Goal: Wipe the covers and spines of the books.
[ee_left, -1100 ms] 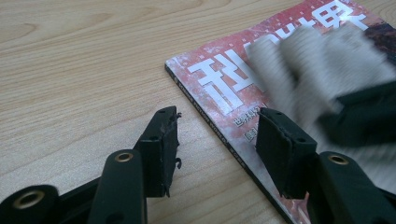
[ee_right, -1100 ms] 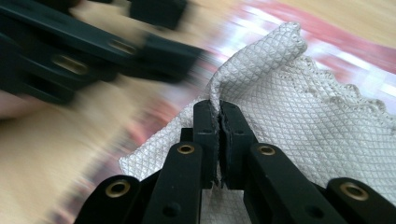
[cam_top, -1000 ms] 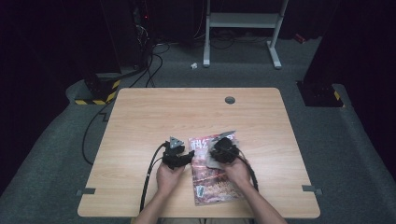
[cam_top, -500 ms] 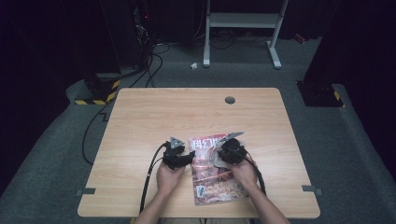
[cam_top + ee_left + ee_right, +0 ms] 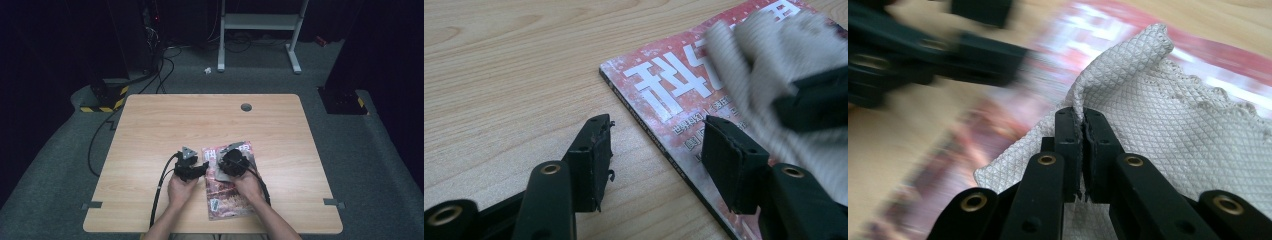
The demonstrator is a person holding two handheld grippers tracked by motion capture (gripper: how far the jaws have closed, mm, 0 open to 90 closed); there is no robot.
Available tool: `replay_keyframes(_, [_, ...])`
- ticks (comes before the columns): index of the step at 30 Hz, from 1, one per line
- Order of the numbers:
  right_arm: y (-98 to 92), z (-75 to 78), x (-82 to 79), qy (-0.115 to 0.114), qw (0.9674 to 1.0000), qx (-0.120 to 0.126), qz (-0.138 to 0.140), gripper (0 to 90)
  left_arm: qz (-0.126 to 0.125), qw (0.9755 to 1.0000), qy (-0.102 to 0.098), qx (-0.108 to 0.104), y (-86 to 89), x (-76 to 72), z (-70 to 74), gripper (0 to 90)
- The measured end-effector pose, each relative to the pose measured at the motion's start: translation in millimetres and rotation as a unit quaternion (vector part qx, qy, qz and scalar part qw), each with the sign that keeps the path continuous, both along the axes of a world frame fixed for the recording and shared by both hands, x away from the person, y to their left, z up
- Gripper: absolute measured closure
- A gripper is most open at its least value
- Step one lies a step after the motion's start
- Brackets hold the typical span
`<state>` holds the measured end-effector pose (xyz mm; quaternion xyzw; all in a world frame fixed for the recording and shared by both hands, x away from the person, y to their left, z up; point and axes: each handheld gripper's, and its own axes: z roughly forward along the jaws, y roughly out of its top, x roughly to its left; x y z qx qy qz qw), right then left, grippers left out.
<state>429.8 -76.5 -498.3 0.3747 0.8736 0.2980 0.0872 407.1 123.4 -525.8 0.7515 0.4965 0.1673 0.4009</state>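
Observation:
A red magazine (image 5: pixel 227 195) with large white characters lies flat near the wooden table's front edge. My right gripper (image 5: pixel 226 169) rests over its upper half, shut on a fold of white waffle-weave cloth (image 5: pixel 1173 115); the jaws (image 5: pixel 1082 122) pinch the fabric tight. The cloth (image 5: pixel 769 55) drapes over the cover. My left gripper (image 5: pixel 205 165) is open at the magazine's left edge (image 5: pixel 674 90). It straddles the spine (image 5: pixel 656 145), one finger on bare wood, the other above the cover, gripping nothing.
The table (image 5: pixel 165 125) has a round grommet hole (image 5: pixel 246 107) near its far edge. A black cable (image 5: pixel 160 185) trails from the left gripper off the front. On the floor behind stand a white frame (image 5: pixel 260 20) and a striped block (image 5: pixel 107 100).
The right gripper slid the cloth a little to the right across the magazine, then back left. The left hand has stayed put.

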Motion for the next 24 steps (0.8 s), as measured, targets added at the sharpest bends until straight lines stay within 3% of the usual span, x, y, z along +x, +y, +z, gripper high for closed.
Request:
replay_keyframes(4, [-42.3, 0.7, 9.9, -0.008, 0.9982, -0.006, -0.059, 85.2, 0.001, 1.0000, 0.000, 0.001, -0.7, -0.3, 0.0, 46.0])
replay_keyframes(6, [-67.5, 1.4, 13.1, 0.000, 0.9958, 0.010, -0.091, 84.0, 0.001, 1.0000, 0.000, 0.001, -1.2, -0.4, 0.0, 46.2])
replay_keyframes(9, [-87.2, 1.8, 11.5, -0.008, 0.9935, 0.007, -0.113, 82.1, 0.003, 1.0000, 0.000, 0.000, -2.2, -0.9, 0.0, 47.2])
replay_keyframes(11, [-96.8, 1.0, 10.5, -0.006, 0.9924, 0.018, -0.122, 79.4, 0.004, 1.0000, 0.000, 0.000, -3.3, -1.3, 0.0, 48.2])
replay_keyframes(12, [-98.1, 1.0, 10.3, -0.005, 0.9920, 0.020, -0.124, 75.3, 0.004, 1.0000, 0.000, -0.001, -4.0, -1.6, 0.1, 48.5])
replay_keyframes(13, [-98.9, 0.4, 10.6, -0.008, 0.9909, 0.007, -0.134, 72.1, 0.001, 1.0000, 0.000, -0.002, -4.6, -1.9, 0.1, 49.3])
replay_keyframes(17, [-105.4, -1.9, 12.0, 0.014, 0.9889, 0.039, -0.143, 75.0, -0.028, 0.9995, 0.004, -0.011, -10.3, -4.5, -0.1, 53.4])
replay_keyframes(24, [-108.9, -0.2, -0.5, 0.017, 0.9921, 0.026, -0.122, 83.2, -0.032, 0.9994, 0.002, -0.007, -15.4, -17.7, 0.1, 54.9])
